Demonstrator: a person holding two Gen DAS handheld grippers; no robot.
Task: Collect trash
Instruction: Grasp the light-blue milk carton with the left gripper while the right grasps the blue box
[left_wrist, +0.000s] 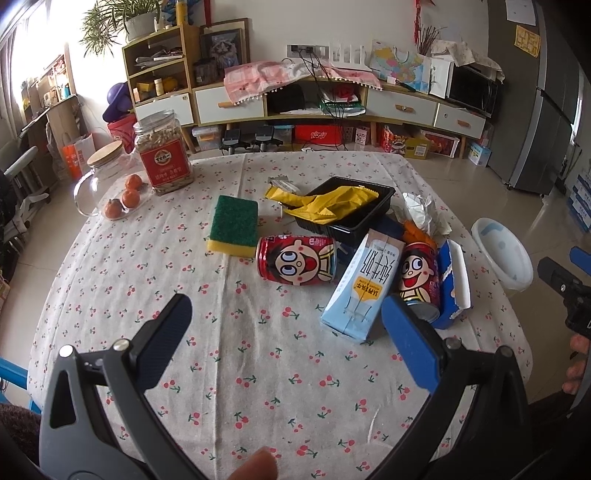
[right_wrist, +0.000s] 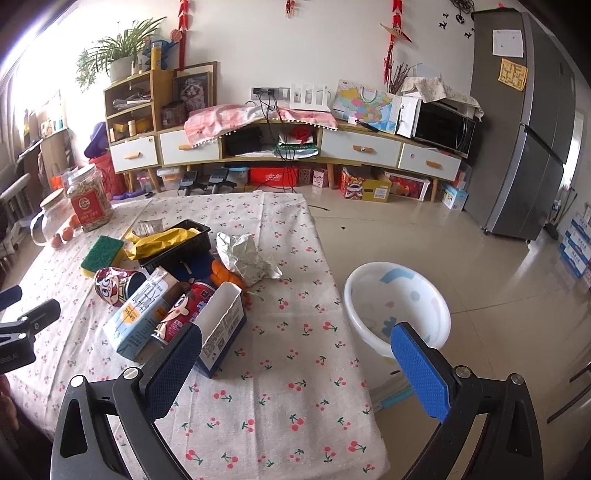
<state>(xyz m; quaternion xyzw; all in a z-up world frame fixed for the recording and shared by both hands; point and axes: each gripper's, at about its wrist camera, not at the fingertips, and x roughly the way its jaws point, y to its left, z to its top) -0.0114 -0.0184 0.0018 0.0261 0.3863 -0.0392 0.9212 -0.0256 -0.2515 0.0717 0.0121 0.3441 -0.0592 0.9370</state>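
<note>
Holding both tools above the cherry-print tablecloth (left_wrist: 258, 347), we keep each claw spread wide with nothing between its fingers: the left gripper (left_wrist: 284, 325) at the bottom of the left wrist view, the right gripper (right_wrist: 295, 365) at the bottom of the right wrist view.

We count two red cartoon-face drink cans: one can lying on its side (left_wrist: 296, 260) at the centre of the left view, and a second can (left_wrist: 420, 282) to its right, wedged between a pale blue milk carton (left_wrist: 364, 286) and an open blue-and-white cardboard box (left_wrist: 455, 282). Above them sits one black plastic tray (left_wrist: 364, 218) holding crumpled yellow wrappers (left_wrist: 332, 201), with one ball of crumpled silver foil (right_wrist: 245, 258) just right of it. One green-and-yellow sponge (left_wrist: 233, 225) lies left of the tray.

At upper left stand one seed jar with a red label (left_wrist: 164, 153) and one glass jug with a wooden lid (left_wrist: 105, 177), three small orange fruits (left_wrist: 131, 197) beside it.

One white plastic basin (right_wrist: 397, 308) sits off the table's right edge.
</note>
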